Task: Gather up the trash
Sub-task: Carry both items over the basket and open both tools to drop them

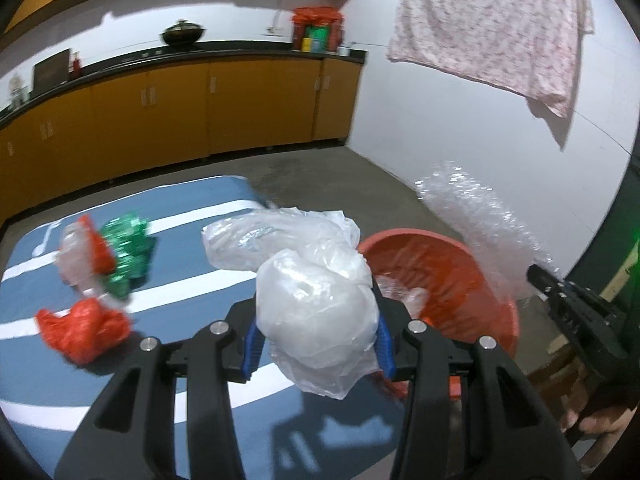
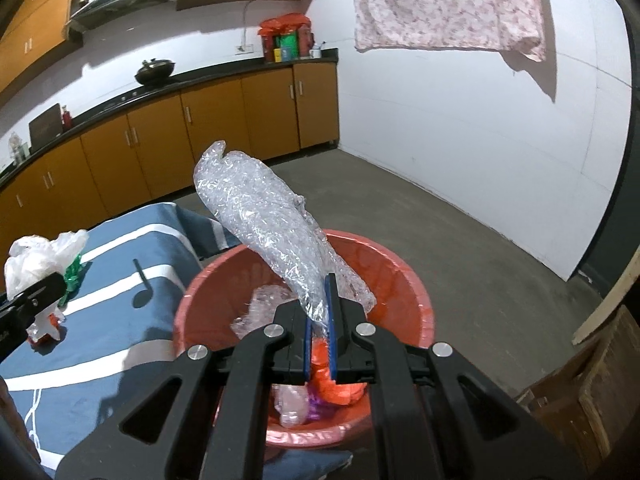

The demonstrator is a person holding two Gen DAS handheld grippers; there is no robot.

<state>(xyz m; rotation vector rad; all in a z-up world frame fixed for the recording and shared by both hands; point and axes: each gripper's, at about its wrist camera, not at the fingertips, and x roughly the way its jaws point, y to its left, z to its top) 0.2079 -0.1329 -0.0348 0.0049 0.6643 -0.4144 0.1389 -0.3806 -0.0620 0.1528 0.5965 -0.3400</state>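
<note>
Clamped between the blue pads of the left tool [image 1: 318, 336] is a crumpled white plastic bag [image 1: 316, 300], which bulges out above and below the jaws; the jaws stand partly apart, pressed on the bag. It hangs over the edge of the blue, white-striped cloth [image 1: 192, 272] covering the worktop, just beside the rim of the red basin [image 1: 472, 256].

The right tool [image 2: 320, 320] has its jaws drawn together on the lower end of a long piece of clear bubble wrap [image 2: 256, 208], which rises and tilts to the left above the basin. In the basin lie more clear wrap, an orange piece and something purple.

On the cloth, left of the white bag, lie a green foil wrapper [image 1: 128, 248], a red-and-clear bag [image 1: 80, 252] touching it, and a red plastic bag [image 1: 80, 328] nearer the camera.

Beyond stand orange cabinets [image 1: 240, 108] under a dark counter, with a wok [image 1: 182, 34] on it. A floral cloth [image 1: 492, 28] hangs on the white wall.
</note>
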